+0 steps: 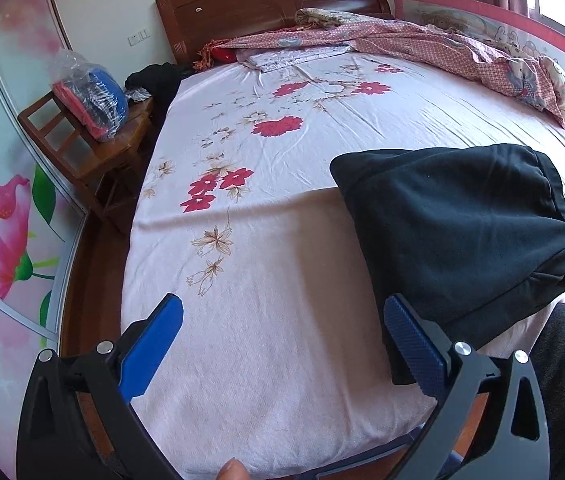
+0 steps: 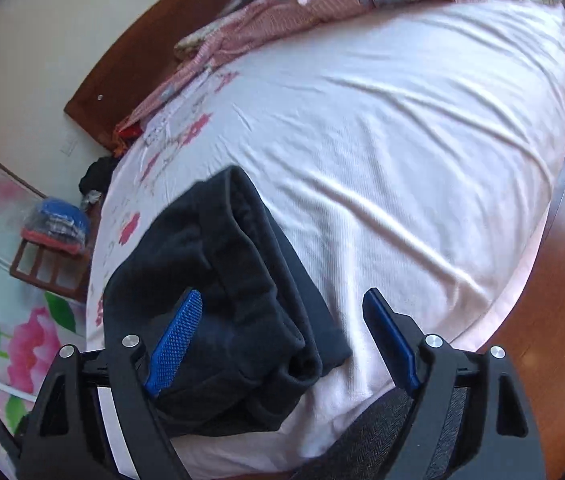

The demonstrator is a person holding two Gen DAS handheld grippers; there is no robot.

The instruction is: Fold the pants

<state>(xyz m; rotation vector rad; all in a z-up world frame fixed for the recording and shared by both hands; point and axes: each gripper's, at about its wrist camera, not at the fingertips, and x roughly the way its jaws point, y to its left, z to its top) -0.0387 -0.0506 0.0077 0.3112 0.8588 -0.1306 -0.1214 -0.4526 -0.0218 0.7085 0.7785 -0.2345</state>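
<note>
Dark pants [image 1: 458,232] lie folded in a thick bundle on the bed's near right part; they also show in the right wrist view [image 2: 218,280]. My left gripper [image 1: 282,320] is open and empty above the sheet, its right finger [image 1: 414,344] at the bundle's near left edge. My right gripper [image 2: 282,312] is open above the bundle's near end, its left finger [image 2: 174,340] over the fabric and its right finger [image 2: 390,336] over bare sheet. Nothing is held.
The bed has a pink floral sheet [image 1: 266,208] and a wooden headboard [image 1: 266,4]. Crumpled quilts [image 1: 442,44] lie along the far side. A wooden chair [image 1: 94,144] with bagged items stands left of the bed. A wood floor [image 2: 562,280] lies right of it.
</note>
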